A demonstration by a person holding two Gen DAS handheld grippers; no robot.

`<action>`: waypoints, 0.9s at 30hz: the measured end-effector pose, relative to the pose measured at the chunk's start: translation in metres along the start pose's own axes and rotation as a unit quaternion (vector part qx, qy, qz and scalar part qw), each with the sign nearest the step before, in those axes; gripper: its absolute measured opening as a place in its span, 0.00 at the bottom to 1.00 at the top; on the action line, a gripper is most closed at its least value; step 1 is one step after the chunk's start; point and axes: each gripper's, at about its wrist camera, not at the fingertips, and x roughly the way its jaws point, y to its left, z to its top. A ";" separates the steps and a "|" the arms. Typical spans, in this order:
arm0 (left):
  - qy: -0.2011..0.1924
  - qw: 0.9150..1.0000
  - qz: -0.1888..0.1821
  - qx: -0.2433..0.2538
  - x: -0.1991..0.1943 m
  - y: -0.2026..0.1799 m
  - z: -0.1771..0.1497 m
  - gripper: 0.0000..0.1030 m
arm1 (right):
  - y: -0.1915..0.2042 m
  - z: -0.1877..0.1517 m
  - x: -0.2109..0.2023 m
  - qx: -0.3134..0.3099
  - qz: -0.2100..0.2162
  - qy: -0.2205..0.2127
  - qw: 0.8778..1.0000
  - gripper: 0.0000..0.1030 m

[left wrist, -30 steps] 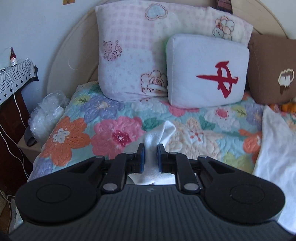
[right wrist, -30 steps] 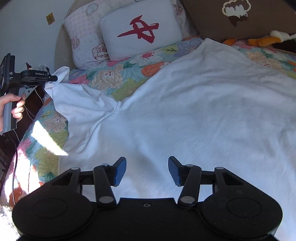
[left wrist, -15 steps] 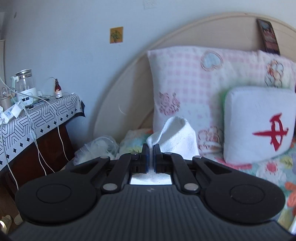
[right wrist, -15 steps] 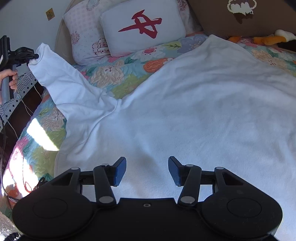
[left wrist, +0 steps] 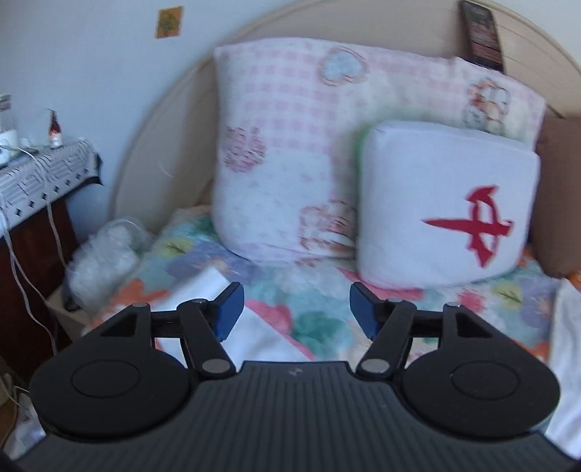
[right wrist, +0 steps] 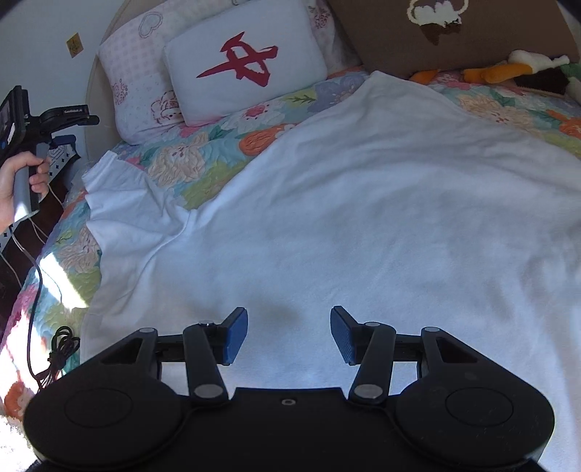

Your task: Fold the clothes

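Observation:
A white garment point(right wrist: 363, 218) lies spread over the floral quilt point(right wrist: 181, 163). Its sleeve point(right wrist: 120, 196) stretches out flat toward the bed's left edge. In the left wrist view the same sleeve point(left wrist: 261, 341) rests on the quilt just below and left of my left gripper point(left wrist: 296, 312). The jaws of the left gripper are opening and hold nothing. A hand point(right wrist: 21, 178) holds that gripper by its handle beside the bed. My right gripper point(right wrist: 288, 334) hovers open over the garment's near part, with only cloth beneath it and nothing between its fingers.
At the headboard point(left wrist: 163, 145) lean a pink pillow point(left wrist: 290, 145), a white cushion with a red mark point(left wrist: 446, 218) and a brown cushion point(right wrist: 454, 32). Plush toys point(right wrist: 508, 69) lie at the far right. A cloth-covered side table point(left wrist: 40, 174), cables and a plastic bag point(left wrist: 105, 254) stand to the left.
The left gripper was shut on the raised sleeve end. Now it stands open, and the sleeve has dropped flat onto the quilt. The right gripper stays open over the garment.

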 end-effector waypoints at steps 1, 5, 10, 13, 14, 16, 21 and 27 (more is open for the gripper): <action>0.017 1.000 -0.022 0.009 -0.006 -0.017 -0.007 0.62 | -0.006 0.001 -0.007 0.007 -0.006 0.000 1.000 0.55; 0.082 0.992 -0.066 0.065 -0.042 -0.090 -0.046 0.63 | -0.036 -0.002 -0.043 0.057 -0.003 -0.005 0.998 0.55; 0.074 0.982 -0.106 0.136 -0.097 -0.161 -0.086 0.68 | -0.073 -0.013 -0.088 0.120 -0.019 -0.022 0.992 0.56; 0.068 0.976 -0.127 0.160 -0.121 -0.178 -0.096 0.69 | -0.089 -0.027 -0.115 0.124 -0.047 -0.022 0.991 0.56; 0.067 0.974 -0.135 0.167 -0.126 -0.179 -0.097 0.71 | -0.092 -0.034 -0.126 0.118 -0.055 -0.024 0.991 0.56; 0.070 0.973 -0.129 0.179 -0.130 -0.178 -0.099 0.75 | -0.095 -0.052 -0.147 0.102 -0.070 -0.031 0.992 0.58; 0.076 0.975 -0.064 0.197 -0.149 -0.158 -0.087 0.75 | -0.097 -0.113 -0.169 0.083 -0.043 -0.005 0.996 0.61; 0.059 0.970 0.013 0.236 -0.197 -0.127 -0.086 0.82 | -0.076 -0.144 -0.175 0.076 0.102 0.060 0.990 0.61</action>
